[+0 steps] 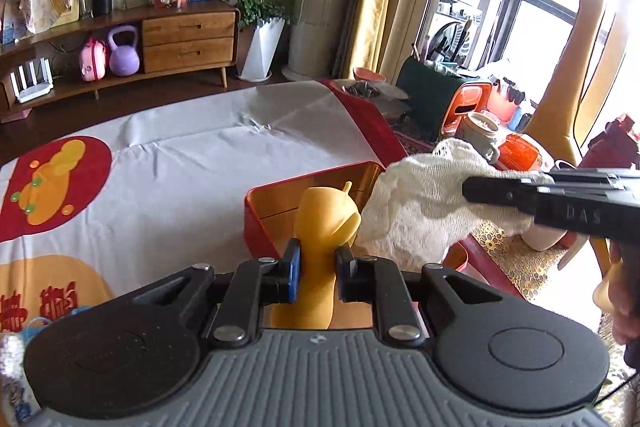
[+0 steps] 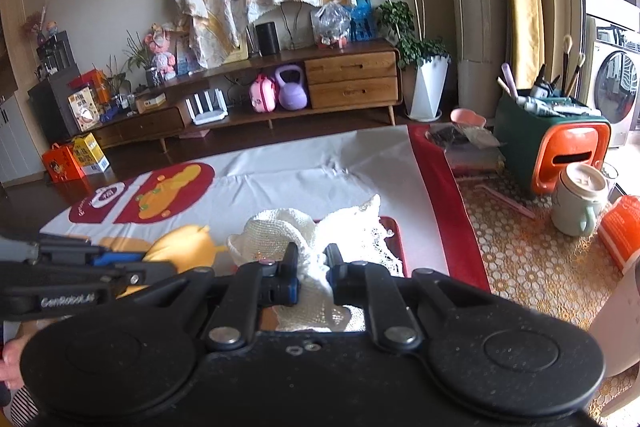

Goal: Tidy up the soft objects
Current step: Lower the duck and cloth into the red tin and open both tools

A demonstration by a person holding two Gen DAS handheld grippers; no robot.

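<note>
Over a white-and-red cloth-covered counter (image 1: pixel 180 155), the left hand-held gripper (image 1: pixel 316 269) clamps a yellow rubber toy (image 1: pixel 324 223) while the right hand-held gripper (image 2: pixel 313 277) grips white lace cloth (image 2: pixel 320 239) above a red tin box (image 1: pixel 264 223).

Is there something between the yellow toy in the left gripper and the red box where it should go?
Partly. The white lace cloth, held by the right gripper, hangs over the right side of the red box. The yellow toy, clamped in the left gripper, already sits above the box's open left part.
</note>
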